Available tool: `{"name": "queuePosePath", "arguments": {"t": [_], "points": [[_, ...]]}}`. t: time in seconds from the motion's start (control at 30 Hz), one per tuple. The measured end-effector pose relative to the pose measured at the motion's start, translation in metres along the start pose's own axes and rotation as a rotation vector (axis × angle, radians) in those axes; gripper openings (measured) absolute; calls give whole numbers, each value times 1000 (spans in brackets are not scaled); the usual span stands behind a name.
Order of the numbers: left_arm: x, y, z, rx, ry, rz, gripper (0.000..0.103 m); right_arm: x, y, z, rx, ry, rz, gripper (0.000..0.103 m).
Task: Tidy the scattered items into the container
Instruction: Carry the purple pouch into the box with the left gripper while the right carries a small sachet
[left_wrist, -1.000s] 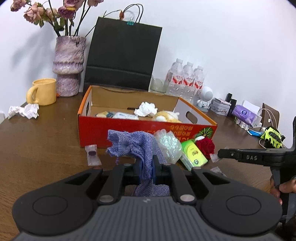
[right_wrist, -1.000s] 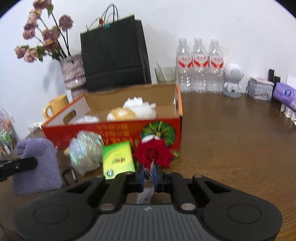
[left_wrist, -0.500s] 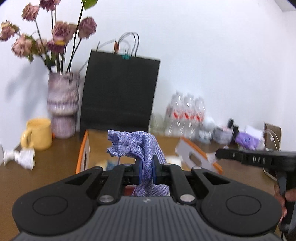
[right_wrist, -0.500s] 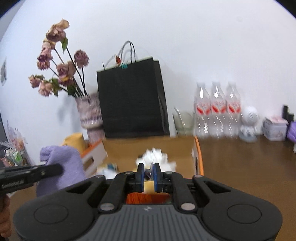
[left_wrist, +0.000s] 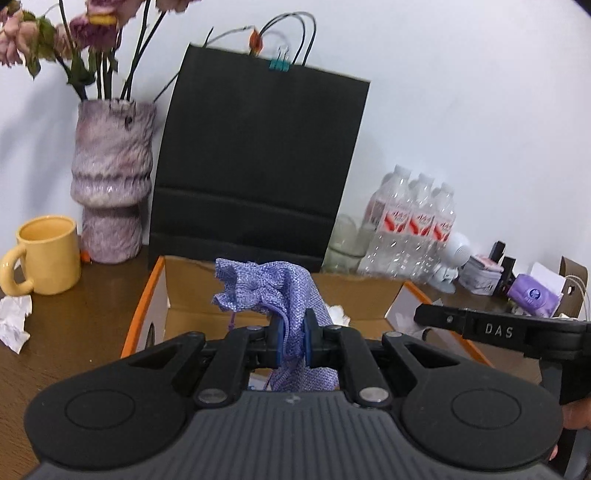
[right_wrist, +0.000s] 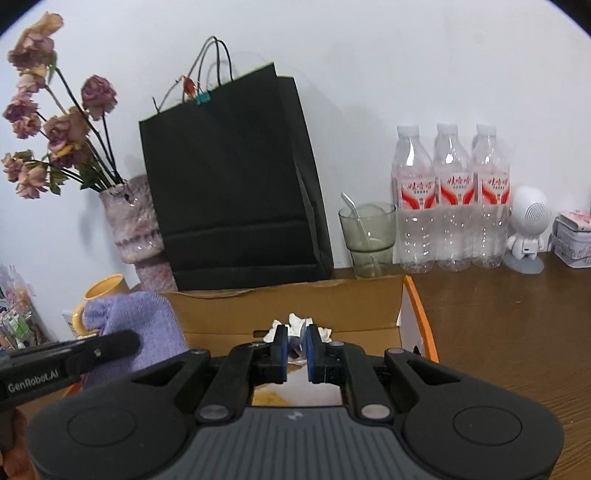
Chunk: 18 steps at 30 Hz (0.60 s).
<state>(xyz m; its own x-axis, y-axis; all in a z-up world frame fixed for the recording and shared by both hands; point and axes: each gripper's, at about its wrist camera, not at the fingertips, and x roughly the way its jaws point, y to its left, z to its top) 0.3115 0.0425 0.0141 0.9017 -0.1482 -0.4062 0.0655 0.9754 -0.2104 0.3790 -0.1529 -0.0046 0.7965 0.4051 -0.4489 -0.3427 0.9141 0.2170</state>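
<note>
My left gripper (left_wrist: 291, 341) clamps the purple mesh pouch (left_wrist: 273, 291) just above the cardboard box (left_wrist: 192, 291); my right gripper (right_wrist: 295, 349) pinches something unclear.

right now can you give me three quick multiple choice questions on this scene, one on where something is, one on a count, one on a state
1. Where does the black paper bag stand?
A. behind the cardboard box
B. inside the cardboard box
C. lying flat at the table's front edge

2. How many clear water bottles stand side by side by the wall?
A. one
B. three
C. five

3. What is the left gripper doing?
A. open, nothing in it
B. shut on the purple pouch
C. shut on the yellow mug

Answers:
1. A, the bag rises upright just past the far wall of the cardboard box.
2. B, three caps and three red labels show in the right wrist view.
3. B, the purple pouch is pinched between the blue pads above the box, while the yellow mug sits apart on the table.
</note>
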Motion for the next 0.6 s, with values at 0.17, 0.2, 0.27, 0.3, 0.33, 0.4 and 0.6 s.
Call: {"name": "queuePosePath", "arguments": {"t": [0.17,0.2,0.27,0.3,0.33,0.4,0.6], "points": [[9,3,-6,6,53,5,63,7,0,-2,-1,28,-8,22],[10,2,-6,7,66,15,85,9,-1,-2,0,43,-12,37],[9,-1,-7,18,52,62,103,13,0,-2,-1,85,-40,101],[9,-4,-7,39,51,84,103,12,2,-3,-13,83,-57,101],[9,-6,-7,54,54,94,103,12,5,-4,-33,85,-69,101],[9,-6,-8,58,56,108,103,12,7,-4,-47,94,-68,101],[9,-4,-10,47,73,129,103,12,10,-5,-55,101,-64,101]]}}
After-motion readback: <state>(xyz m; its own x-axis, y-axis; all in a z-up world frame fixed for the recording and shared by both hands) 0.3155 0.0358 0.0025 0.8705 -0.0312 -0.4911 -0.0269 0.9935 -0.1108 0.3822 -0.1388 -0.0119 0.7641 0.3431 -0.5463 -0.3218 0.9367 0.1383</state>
